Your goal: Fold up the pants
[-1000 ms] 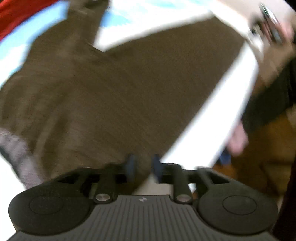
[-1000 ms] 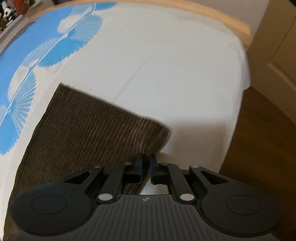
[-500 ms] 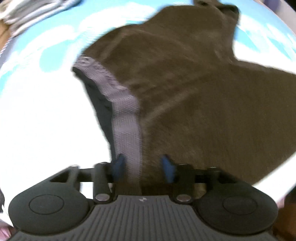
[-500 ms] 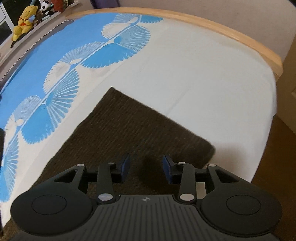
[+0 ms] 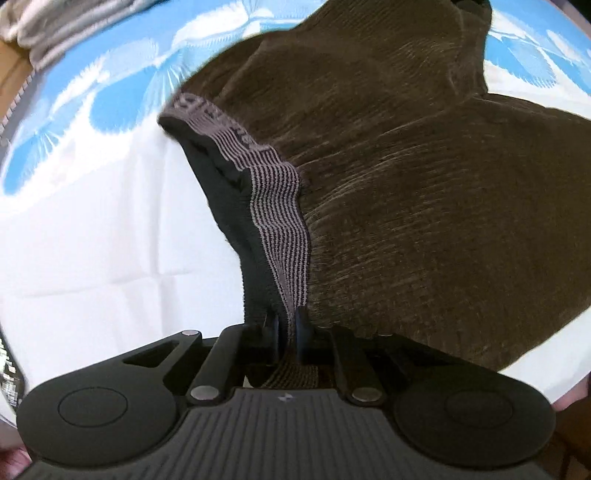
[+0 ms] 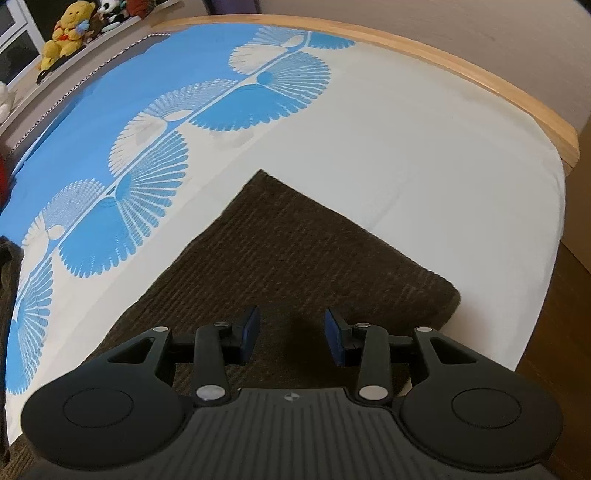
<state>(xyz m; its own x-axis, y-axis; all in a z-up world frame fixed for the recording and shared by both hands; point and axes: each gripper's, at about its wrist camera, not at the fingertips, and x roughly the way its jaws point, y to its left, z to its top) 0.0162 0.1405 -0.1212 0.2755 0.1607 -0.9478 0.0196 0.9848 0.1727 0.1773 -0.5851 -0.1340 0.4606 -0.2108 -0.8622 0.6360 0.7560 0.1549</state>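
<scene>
The bed sheet [image 6: 424, 155], white w/ a blue fan print along one side, filled most of both views; a wooden bed rim [image 6: 480, 79] curved along its far edge in the right wrist view. Spread flat on the sheet lay the brown corduroy pants [image 5: 424, 192], taking up the right half of the left wrist view. One squared-off leg end [image 6: 314, 251] of the pants showed in the right wrist view, lying flat on the white part of the sheet, its corner pointing away from the camera.

The striped grey elastic waistband [image 5: 284, 236] ran from mid-frame down to the left gripper [image 5: 286, 334], w/ dark lining showing beside it on the left. The left gripper's jaws were pressed nearly together, pinching the waistband edge btwn them; fabric could be seen passing thru the gap.

The right gripper [image 6: 291, 336] hovered over the leg end w/ its blue pads [image 6: 250, 334] spread wide apart, nothing btwn them. Couldn't tell whether the fingertips touched the cloth.

A heap of grey cloth [image 5: 55, 33] sat at the top-left corner of the left wrist view, blurred. On a ledge beyond the bed, top-left in the right wrist view, sat a yellow plush toy [image 6: 68, 31] next to other small stuffed toys.
</scene>
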